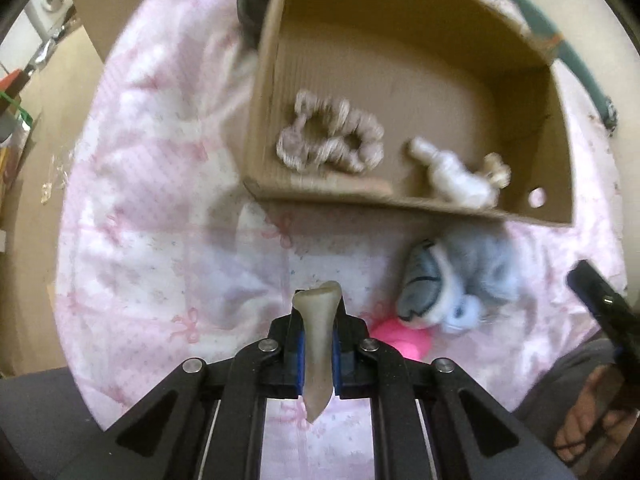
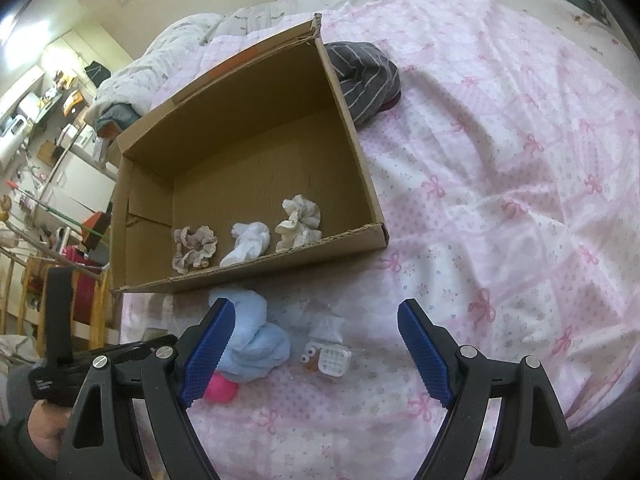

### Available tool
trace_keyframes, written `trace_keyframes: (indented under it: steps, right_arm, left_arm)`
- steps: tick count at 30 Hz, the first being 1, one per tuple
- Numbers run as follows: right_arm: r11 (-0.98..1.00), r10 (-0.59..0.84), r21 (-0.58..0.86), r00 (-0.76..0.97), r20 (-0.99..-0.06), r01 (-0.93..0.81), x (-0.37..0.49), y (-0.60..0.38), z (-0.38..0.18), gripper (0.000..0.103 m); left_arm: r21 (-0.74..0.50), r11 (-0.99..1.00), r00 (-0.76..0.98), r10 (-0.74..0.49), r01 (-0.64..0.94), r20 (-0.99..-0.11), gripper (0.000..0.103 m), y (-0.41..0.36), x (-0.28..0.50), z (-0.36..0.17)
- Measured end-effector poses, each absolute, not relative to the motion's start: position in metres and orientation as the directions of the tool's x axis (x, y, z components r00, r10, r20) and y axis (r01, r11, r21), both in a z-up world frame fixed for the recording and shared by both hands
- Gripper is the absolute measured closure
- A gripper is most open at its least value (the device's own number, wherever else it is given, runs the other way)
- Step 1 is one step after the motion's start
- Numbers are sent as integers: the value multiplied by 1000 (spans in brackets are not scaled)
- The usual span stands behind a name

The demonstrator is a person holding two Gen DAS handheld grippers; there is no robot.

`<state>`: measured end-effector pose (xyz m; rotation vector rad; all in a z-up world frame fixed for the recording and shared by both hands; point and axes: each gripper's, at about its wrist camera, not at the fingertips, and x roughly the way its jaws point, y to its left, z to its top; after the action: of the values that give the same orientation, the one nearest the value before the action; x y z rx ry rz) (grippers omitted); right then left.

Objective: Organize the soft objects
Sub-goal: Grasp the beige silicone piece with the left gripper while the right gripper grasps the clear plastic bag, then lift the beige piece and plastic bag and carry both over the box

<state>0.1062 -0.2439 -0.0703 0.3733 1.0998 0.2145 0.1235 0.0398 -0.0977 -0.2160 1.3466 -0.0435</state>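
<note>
My left gripper [image 1: 319,312] is shut on a pale beige rubbery piece [image 1: 318,344], held upright over the pink bedspread just in front of the cardboard box [image 1: 264,128]. In the box lie a beige scrunchie [image 1: 330,138] and a white knotted cloth [image 1: 456,178]; the right wrist view also shows a cream scrunchie [image 2: 298,220] there. A light blue soft bundle [image 2: 256,344] and a pink ball [image 2: 220,390] lie on the bed before the box. My right gripper [image 2: 316,320] stands open above a small white item in a clear bag [image 2: 328,356], touching nothing.
A grey striped garment [image 2: 368,80] lies against the box's far right side. The bedspread [image 2: 500,200] stretches out to the right. Shelves and furniture [image 2: 48,120] stand beyond the bed's left edge. A hand [image 2: 40,420] grips the left tool.
</note>
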Motion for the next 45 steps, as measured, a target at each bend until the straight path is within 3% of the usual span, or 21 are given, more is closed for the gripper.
trace_keyframes:
  steps: [5,7,8,21,26,28,29,31,36,45]
  right_arm:
    - [905,373,423,402,-836,41,107,-254,-80,17]
    - [902,386,430,355,-851,48,108,-253,-89,31]
    - [905,383,422,332,-862,53,109,-251,-94,32]
    - [963,266,253,190,-945,-91,118,-200,-132,33]
    - [974,215,197,170,-962,-116,122,-190,-143,46]
    - [973,211,190,172,-962,-131,121,-186,-143,61]
    - [971,215,192,173,-961,-139,120,-184,-142,62]
    - [970,216,189,186,-958,-155,118,-181,-139,75]
    - [962,247,213,206,-947,-172,113,-174,-133,85]
    - [964,258,222,307,-916,-148,106,-186,-111,87]
  left_arm:
    - [-152,984,309,-118,-89,-944,94,53,107,-73]
    - [-143,985,307,-106,-98,-946,94,57,103,-73]
    - [-142,985,303,-105,-103,-947,94,64,111,-74]
    - [-157,977,296,-109,-142,-949,93,55,118,-82]
    - [-130,983,297,-88,-127,-951,93,51,119,-84]
    - [-122,984,298,-77,-133,-951,93,53,118,-84]
    - [-119,984,298,-74,-136,-952,93,53,118,-85]
    - [-115,982,295,-67,-148,-953,93,55,118,-86]
    - [-95,981,292,-43,-167,-955,93,61,118,-88]
    - [-93,975,343,-18,-204,-939,93,72,111,-79]
